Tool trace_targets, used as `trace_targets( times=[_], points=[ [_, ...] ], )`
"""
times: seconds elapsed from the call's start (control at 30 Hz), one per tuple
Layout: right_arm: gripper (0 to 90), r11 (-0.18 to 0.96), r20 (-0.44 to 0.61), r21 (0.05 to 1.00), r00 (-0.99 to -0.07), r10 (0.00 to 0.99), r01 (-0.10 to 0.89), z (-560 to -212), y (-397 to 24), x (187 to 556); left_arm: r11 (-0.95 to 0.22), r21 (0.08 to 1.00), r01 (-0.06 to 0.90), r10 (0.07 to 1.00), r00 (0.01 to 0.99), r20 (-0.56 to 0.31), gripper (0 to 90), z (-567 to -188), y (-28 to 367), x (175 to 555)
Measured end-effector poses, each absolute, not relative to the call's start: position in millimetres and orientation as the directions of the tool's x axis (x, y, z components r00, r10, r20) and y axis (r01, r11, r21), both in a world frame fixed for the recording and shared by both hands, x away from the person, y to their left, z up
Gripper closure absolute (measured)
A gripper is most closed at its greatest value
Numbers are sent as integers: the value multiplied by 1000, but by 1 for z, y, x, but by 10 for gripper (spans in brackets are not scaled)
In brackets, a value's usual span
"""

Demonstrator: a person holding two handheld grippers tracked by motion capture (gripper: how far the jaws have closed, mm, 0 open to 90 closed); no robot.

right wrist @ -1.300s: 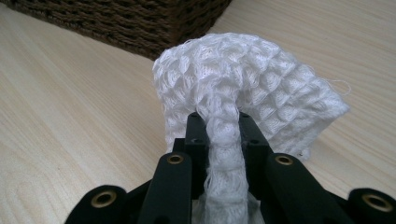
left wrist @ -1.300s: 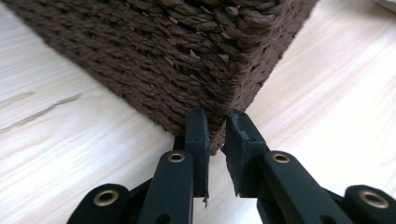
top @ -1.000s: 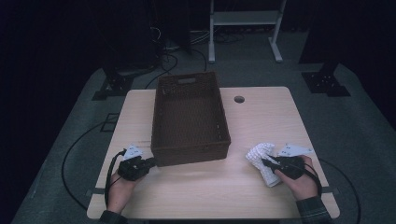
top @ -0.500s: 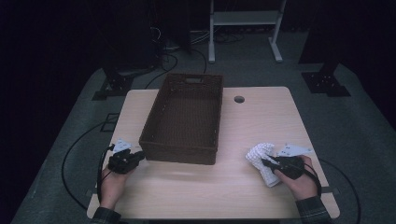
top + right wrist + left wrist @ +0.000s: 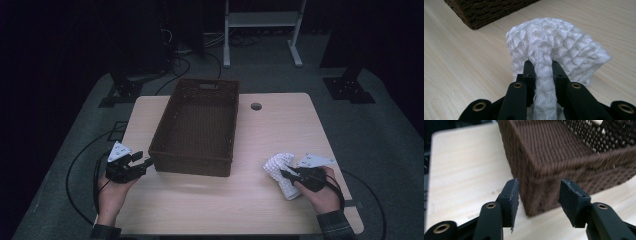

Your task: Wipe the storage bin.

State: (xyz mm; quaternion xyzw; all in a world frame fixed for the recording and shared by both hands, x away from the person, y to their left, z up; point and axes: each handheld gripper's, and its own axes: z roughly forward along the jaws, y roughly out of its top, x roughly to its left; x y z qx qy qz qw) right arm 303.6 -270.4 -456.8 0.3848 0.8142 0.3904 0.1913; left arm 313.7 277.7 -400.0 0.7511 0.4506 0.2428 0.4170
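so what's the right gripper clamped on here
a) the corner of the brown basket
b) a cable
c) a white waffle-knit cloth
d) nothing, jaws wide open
c: in the right gripper view the right gripper has its jaws pinched on a fold of the white waffle-knit cloth, clear of the basket.

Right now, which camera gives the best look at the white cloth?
The right gripper view: the white waffle-weave cloth sits close up, pinched between the jaws. The high view shows it small by the right gripper.
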Motion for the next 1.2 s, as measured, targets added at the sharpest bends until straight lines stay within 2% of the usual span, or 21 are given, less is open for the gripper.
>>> trace_targets(
  times=[0.2,0.3,0.8,1.2],
  points=[
    [772,403,-13,782,-634,773,475,-457,-270,304,-247,857,452,891,454,18,478,-382,274,333],
    [772,404,-14,782,-635,773,474,-457,-270,304,-240,851,466,893,449,6,487,-380,273,348],
    [772,400,-8,780,-632,775,480,-458,-270,304,-259,812,523,892,452,-6,605,-380,257,400],
    [771,403,-10,781,-635,772,478,-459,-271,305,-286,772,568,892,453,-3,723,-391,251,418]
  ],
)
